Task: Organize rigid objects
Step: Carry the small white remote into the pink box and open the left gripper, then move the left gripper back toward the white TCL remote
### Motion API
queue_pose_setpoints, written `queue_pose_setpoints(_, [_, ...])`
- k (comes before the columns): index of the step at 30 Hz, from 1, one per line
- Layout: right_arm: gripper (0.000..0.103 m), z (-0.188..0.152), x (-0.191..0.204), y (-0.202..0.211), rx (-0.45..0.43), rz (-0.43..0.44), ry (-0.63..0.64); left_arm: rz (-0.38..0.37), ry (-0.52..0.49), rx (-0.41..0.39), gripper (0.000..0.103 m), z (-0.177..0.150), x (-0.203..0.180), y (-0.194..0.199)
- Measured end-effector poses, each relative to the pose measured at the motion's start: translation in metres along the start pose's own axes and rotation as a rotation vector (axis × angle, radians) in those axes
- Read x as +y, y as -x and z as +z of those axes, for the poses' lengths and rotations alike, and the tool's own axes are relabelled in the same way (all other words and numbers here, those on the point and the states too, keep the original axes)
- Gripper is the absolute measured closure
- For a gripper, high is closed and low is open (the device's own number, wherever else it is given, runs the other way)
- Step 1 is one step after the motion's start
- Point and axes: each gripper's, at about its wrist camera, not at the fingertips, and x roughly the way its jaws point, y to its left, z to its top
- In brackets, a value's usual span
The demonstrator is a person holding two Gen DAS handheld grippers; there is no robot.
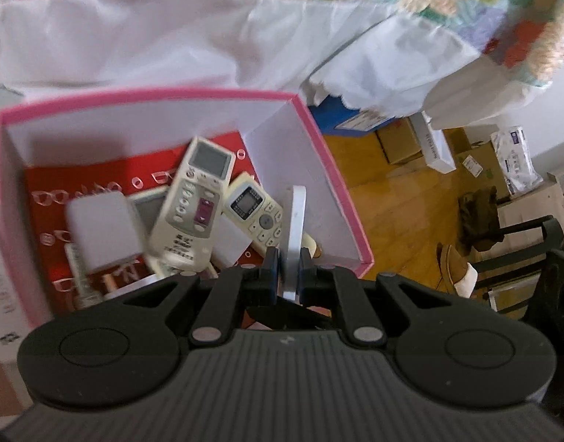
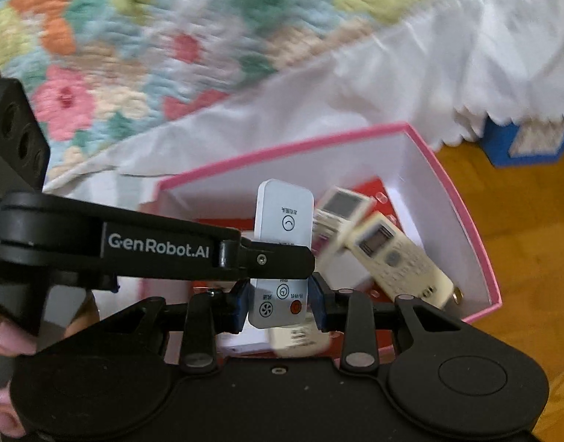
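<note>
A flat white remote (image 2: 284, 213) hangs over the open pink box (image 2: 282, 151), and both grippers hold it. My right gripper (image 2: 280, 304) is shut across its width at the button end. My left gripper (image 1: 285, 261) is shut on its thin sides, so in the left wrist view the remote (image 1: 296, 221) shows edge-on. In the right wrist view the left gripper's finger (image 2: 274, 258) crosses the remote's middle. Inside the pink box (image 1: 153, 97) lie two cream remotes (image 1: 193, 202) (image 1: 254, 210) and a white block (image 1: 97, 232) on a red lining.
The box stands beside a bed with a white sheet (image 1: 153, 37) and a floral quilt (image 2: 116, 37). To the right there is wooden floor (image 1: 392, 202) with cardboard boxes (image 1: 400, 143) and a blue box (image 2: 525, 143). A person's fingers (image 2: 9, 335) grip the left handle.
</note>
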Motion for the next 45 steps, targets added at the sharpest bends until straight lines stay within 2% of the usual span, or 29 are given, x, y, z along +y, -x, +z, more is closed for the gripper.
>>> queue_pose_setpoints(4, [0.067,-0.001,-0.010,-0.015,0.041,-0.070,-0.017,-0.013,0.046,0.049,0.094,0.002,0.009,-0.032])
queue_pose_setpoints(6, [0.071,-0.002,-0.015,-0.022,0.062,-0.096,-0.028,-0.003,0.044,0.062,0.095,0.001,0.010,-0.044])
queue_pose_setpoints(8, [0.071,-0.004,-0.020,-0.028,0.079,-0.144,-0.040,0.019,0.038,0.064,0.093,-0.001,0.010,-0.050])
queue_pose_setpoints(10, [0.070,-0.006,-0.024,-0.031,0.070,-0.166,-0.035,0.043,0.005,0.059,0.084,-0.003,0.007,-0.049])
queue_pose_setpoints(11, [0.069,-0.007,-0.025,-0.029,0.058,-0.159,-0.038,0.056,-0.007,0.061,0.073,-0.003,0.005,-0.048])
queue_pose_setpoints(12, [0.064,-0.007,-0.027,-0.026,0.048,-0.148,-0.048,0.067,-0.020,0.061,0.064,-0.004,0.003,-0.044])
queue_pose_setpoints(14, [0.059,-0.008,-0.030,-0.017,0.025,-0.120,-0.063,0.079,-0.060,0.046,0.062,-0.004,-0.001,-0.033])
queue_pose_setpoints(20, [0.058,-0.018,-0.012,0.025,-0.056,0.003,-0.050,0.095,-0.171,0.004,0.059,-0.003,-0.017,0.025])
queue_pose_setpoints(25, [0.058,-0.028,0.024,0.065,-0.101,0.138,0.038,0.155,-0.253,-0.003,0.059,-0.008,-0.023,0.077])
queue_pose_setpoints(29, [0.058,-0.033,0.057,0.085,-0.104,0.240,0.114,0.208,-0.293,-0.020,0.059,-0.014,-0.023,0.115])
queue_pose_setpoints(32, [0.058,-0.039,0.081,0.091,-0.095,0.297,0.177,0.244,-0.298,-0.034,0.058,-0.021,-0.014,0.141])
queue_pose_setpoints(38, [0.058,-0.055,0.128,0.088,-0.068,0.358,0.311,0.277,-0.268,-0.060,0.057,-0.043,0.012,0.181])
queue_pose_setpoints(45, [0.056,-0.073,0.164,0.067,-0.044,0.354,0.402,0.306,-0.196,-0.103,0.056,-0.065,0.051,0.206])
